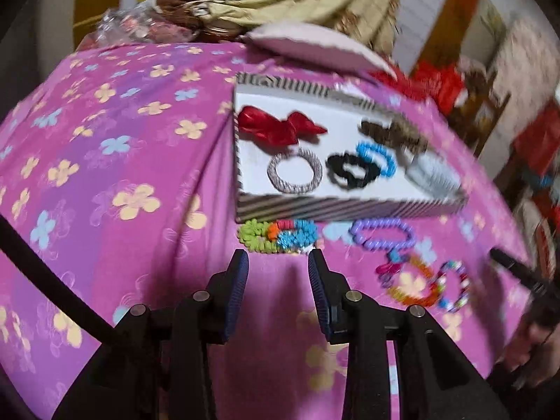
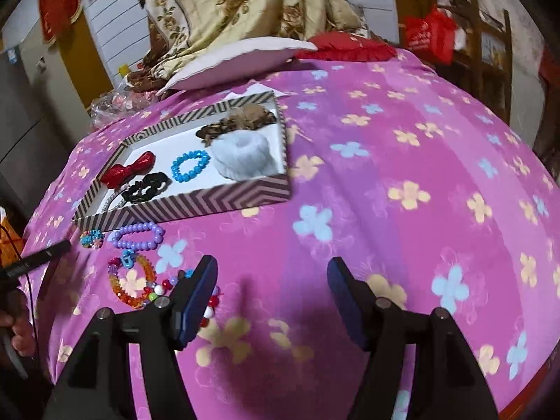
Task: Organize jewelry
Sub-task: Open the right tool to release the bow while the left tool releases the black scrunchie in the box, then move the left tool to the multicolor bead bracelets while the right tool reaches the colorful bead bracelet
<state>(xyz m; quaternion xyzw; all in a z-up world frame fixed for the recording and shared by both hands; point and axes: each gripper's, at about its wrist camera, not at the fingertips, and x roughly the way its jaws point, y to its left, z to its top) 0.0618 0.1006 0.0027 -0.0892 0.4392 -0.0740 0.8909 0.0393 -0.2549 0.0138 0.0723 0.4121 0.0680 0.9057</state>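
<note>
Both hand-held grippers empty, jaws spread: left hand-held gripper (image 1: 278, 257) above the multicolor scrunchie (image 1: 278, 235), right hand-held gripper (image 2: 272, 266) over bare pink bedspread (image 2: 385, 192). Striped box (image 1: 336, 208) on the bed holds white scrunchie (image 2: 243, 155), red bow (image 1: 280, 126), black scrunchie (image 1: 351, 169), blue bracelet (image 2: 189, 166). Grey hair tie (image 1: 294, 170) is clear only in left view. Purple bracelet (image 2: 139, 236), orange bracelet (image 2: 133, 285) lie outside the box.

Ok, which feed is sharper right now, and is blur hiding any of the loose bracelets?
Right wrist view is sharper: the purple bracelet shows single beads. Left wrist view has motion smear, worst on the tray and its contents; the multicolour scrunchie reads as a blob. Fisheye bends the bedspread in both.
</note>
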